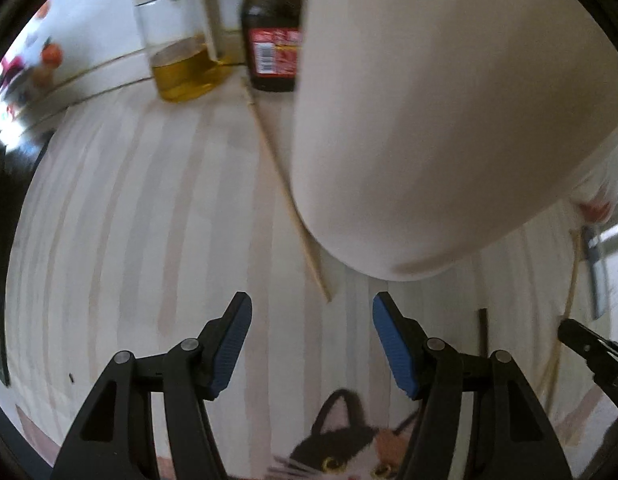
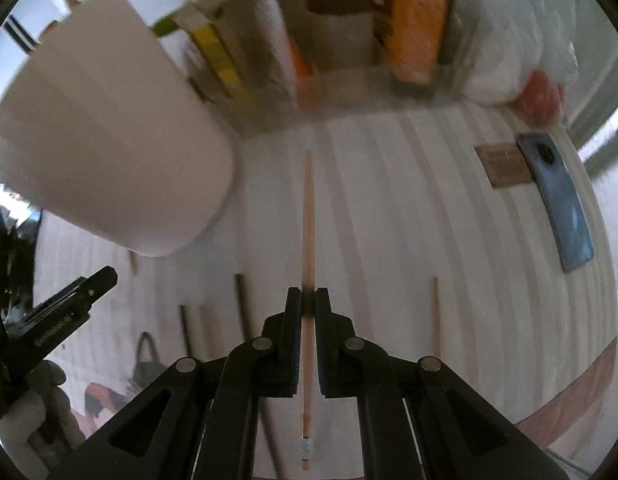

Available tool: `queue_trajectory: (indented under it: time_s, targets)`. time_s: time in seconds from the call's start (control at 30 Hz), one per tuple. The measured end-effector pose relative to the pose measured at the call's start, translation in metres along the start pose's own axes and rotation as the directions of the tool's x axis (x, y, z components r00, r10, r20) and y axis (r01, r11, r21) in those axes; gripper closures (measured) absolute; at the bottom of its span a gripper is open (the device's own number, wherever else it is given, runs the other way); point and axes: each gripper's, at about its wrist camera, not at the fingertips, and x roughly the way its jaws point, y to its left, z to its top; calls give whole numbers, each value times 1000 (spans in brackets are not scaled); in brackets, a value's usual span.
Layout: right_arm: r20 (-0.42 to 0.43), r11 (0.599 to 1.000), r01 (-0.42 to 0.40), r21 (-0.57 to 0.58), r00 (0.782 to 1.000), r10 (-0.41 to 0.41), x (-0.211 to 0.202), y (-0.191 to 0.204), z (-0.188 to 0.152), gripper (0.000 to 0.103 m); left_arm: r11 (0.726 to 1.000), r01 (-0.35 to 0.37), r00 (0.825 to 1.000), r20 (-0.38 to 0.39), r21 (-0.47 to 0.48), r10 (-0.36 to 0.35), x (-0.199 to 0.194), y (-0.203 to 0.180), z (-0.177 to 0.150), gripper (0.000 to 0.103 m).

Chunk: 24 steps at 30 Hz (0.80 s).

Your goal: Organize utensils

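My right gripper [image 2: 307, 300] is shut on a light wooden chopstick [image 2: 307, 216] that points forward, lifted above the striped tablecloth [image 2: 389, 220]. A large white cup [image 2: 105, 148] stands at the left, and fills the upper right of the left wrist view [image 1: 429, 120]. My left gripper [image 1: 312, 316] is open and empty just in front of the cup. A wooden chopstick [image 1: 287, 196] lies on the cloth beside the cup, its end near my left fingertips. Several more chopsticks [image 2: 435, 316] lie on the cloth below my right gripper.
A glass oil jug [image 1: 181, 48] and a dark sauce bottle [image 1: 275, 40] stand at the back. A blue phone [image 2: 559, 196] lies at the right, by a brown card [image 2: 505, 166]. Boxes and packets [image 2: 417, 24] line the table's back. The left gripper [image 2: 69, 304] shows at the left.
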Motion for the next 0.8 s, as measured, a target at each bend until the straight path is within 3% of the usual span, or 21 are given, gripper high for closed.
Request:
queue_trajectory:
  time_s: [0.1,0.17,0.2,0.33,0.5,0.67,0.8]
  targets:
    - [-8,1000,19,11,1000,-19,7,-5,-5,96,998,-49,999,14,46,48,9,-11,2,53]
    - [-12,999,30,14,999,-29,11,-8,-8,96,993,-82,997,13,85,81,14,-18,1,90]
    - [-14,999,34,14,999,-34,11,-9,-9,96,991,-89,996,4,98,89,17,-20,0,97]
    - [-21,999,46,13,999,-46,14,-10,-11,96,989,-97,995,1,110,98,22,-20,-6,103]
    - [-28,999,51,8,998,-51,17,-10,-14,96,996,-65,997,-30,63,67,14,-4,-19,103]
    - [-30,999,39,-7,999,-39,16,-9,-18,96,999,-35,998,-58,34,37,-9,16,-53,103]
    - [-38,1000,23,-18,999,-23,13,-7,-24,96,999,-19,1000,5,31,18,-28,17,-60,98]
